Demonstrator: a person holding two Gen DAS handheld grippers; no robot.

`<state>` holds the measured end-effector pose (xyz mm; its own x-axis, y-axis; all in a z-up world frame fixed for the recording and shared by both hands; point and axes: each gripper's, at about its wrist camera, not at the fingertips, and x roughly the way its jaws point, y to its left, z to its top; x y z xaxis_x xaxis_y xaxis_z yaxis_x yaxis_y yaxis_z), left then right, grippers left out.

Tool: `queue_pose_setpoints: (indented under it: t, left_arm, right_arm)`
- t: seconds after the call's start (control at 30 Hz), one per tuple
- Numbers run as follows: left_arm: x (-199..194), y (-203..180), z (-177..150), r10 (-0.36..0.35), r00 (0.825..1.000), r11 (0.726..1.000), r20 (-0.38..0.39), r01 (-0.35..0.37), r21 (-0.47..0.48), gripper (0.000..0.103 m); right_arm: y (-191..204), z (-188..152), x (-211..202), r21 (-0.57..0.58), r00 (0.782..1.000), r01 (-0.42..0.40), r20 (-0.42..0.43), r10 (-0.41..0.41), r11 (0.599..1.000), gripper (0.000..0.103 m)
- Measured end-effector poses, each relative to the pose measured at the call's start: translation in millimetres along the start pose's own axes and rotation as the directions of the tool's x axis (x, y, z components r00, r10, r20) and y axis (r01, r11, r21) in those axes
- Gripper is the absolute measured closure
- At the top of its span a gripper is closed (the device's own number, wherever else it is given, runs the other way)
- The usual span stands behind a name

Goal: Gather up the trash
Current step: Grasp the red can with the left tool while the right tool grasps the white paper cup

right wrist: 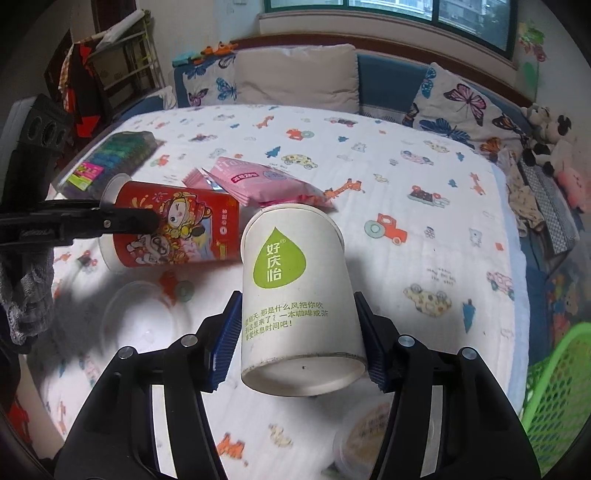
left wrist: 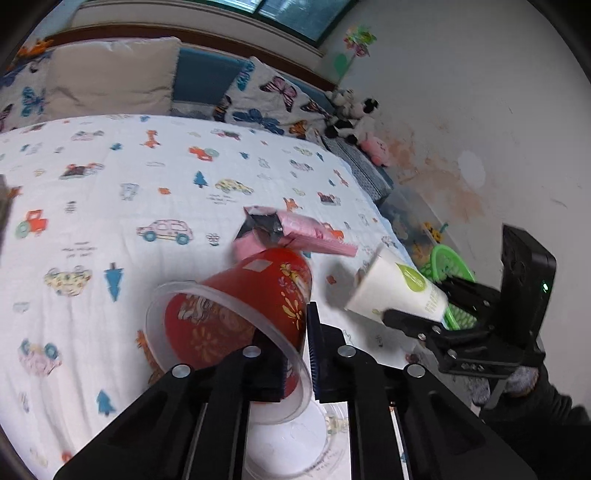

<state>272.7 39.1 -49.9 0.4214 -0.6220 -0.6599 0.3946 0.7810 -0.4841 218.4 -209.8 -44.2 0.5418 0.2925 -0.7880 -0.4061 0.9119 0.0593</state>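
Two tongs gripping cups, left tongs (left wrist: 295, 354) pinching red cup (left wrist: 243, 306) rim, right tongs (right wrist: 299, 343) clasping white cup (right wrist: 295, 295), green basket (right wrist: 554, 398) cut off

The green plastic mesh basket (right wrist: 557, 402) is cut off by the right wrist picture's edge. A shallow round container (right wrist: 364, 434) sits half behind the right gripper's finger — its contents are a blur. A clear round lid (left wrist: 295, 446) lies partly hidden under the left gripper's fingers.

A bed (right wrist: 424, 229) with a white vehicle-print sheet fills the room. Butterfly-print pillows (right wrist: 458, 107) and a beige cushion (right wrist: 295, 77) lean on the blue headboard (right wrist: 384, 85) beneath a window (right wrist: 391, 9). The stained white wall (left wrist: 461, 129) runs alongside, plush toys (left wrist: 354, 122) against it.
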Motion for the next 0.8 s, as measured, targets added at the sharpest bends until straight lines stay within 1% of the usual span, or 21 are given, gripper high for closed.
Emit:
queue_pose_setpoints:
  t: [0.13, 0.33, 0.43, 0.57, 0.7, 0.8]
  left_arm:
    - [-16.7, -3.8, -4.9, 0.005, 0.999, 1.0, 0.031, -0.004, -0.022, 0.097]
    - [-43.6, -23.8, -18.8, 0.041, 0.997, 0.999, 0.069, -0.041, 0.006, 0.097]
    - [-57.7, -33.6, -24.1, 0.029, 0.996, 1.0, 0.084, -0.03, 0.008, 0.097]
    - [-70.3, -51.7, -28.1, 0.006, 0.996, 1.0, 0.094, -0.008, 0.021, 0.097]
    - [-72.2, -77.0, -29.8, -0.021, 0.995, 0.998, 0.094, 0.016, 0.054, 0.097]
    - [-67.6, -93.5, -29.0, -0.04, 0.995, 0.997, 0.089, 0.034, 0.067, 0.097]
  right_arm:
    - [3.9, -7.3, -17.0, 0.016, 1.0, -0.01, 0.029, 0.009, 1.0, 0.044]
    - [5.4, -21.8, -45.9, 0.048, 0.997, -0.028, 0.077, 0.024, 0.998, 0.044]
    - [2.0, -30.6, -57.9, 0.069, 0.995, -0.039, 0.095, 0.032, 0.997, 0.044]
    - [-6.0, -44.4, -76.7, 0.106, 0.992, -0.032, 0.121, 0.019, 0.994, 0.044]
    - [-22.5, -60.5, -92.6, 0.148, 0.99, -0.009, 0.141, -0.012, 0.989, 0.044]
    - [-47.1, -75.7, -107.2, 0.209, 0.987, 0.023, 0.151, -0.055, 0.978, 0.044]
